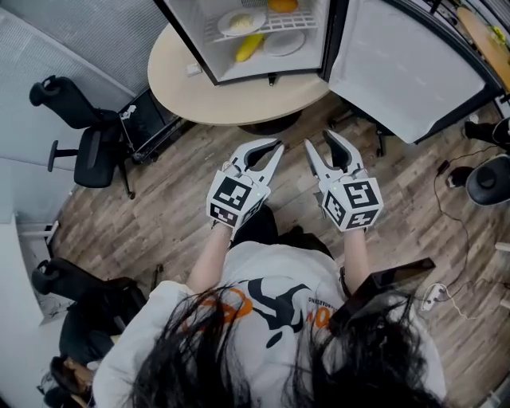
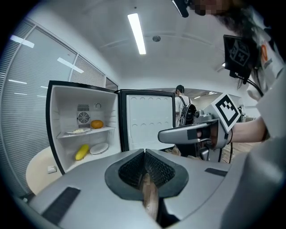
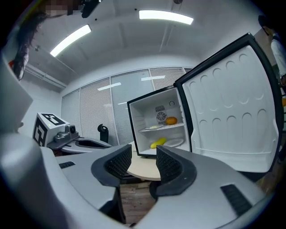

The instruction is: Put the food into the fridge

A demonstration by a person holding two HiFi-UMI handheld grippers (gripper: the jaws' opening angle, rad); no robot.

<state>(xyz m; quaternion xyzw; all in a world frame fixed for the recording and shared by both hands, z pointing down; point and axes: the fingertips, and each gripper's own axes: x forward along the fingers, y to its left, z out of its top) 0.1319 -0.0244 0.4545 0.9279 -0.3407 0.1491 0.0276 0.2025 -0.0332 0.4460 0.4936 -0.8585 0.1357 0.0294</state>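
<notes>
A small fridge (image 1: 209,56) stands on a round table with its door (image 1: 398,72) swung wide to the right. On its upper shelf lie an orange (image 1: 283,5) and a plate with pale food (image 1: 241,22). Below them are a yellow piece of food (image 1: 249,47) and an empty plate (image 1: 284,42). Both grippers hover over the floor, well short of the table. My left gripper (image 1: 275,147) is shut with its pads (image 2: 154,167) together and nothing between them. My right gripper (image 1: 319,141) is open and empty, a gap showing between its pads (image 3: 170,164).
The beige round table (image 1: 183,88) carries the fridge. Black office chairs (image 1: 88,143) stand at the left, another (image 1: 72,287) at lower left. A fan (image 1: 488,182) and cables lie on the wooden floor at the right. A person (image 2: 180,96) stands far behind the fridge.
</notes>
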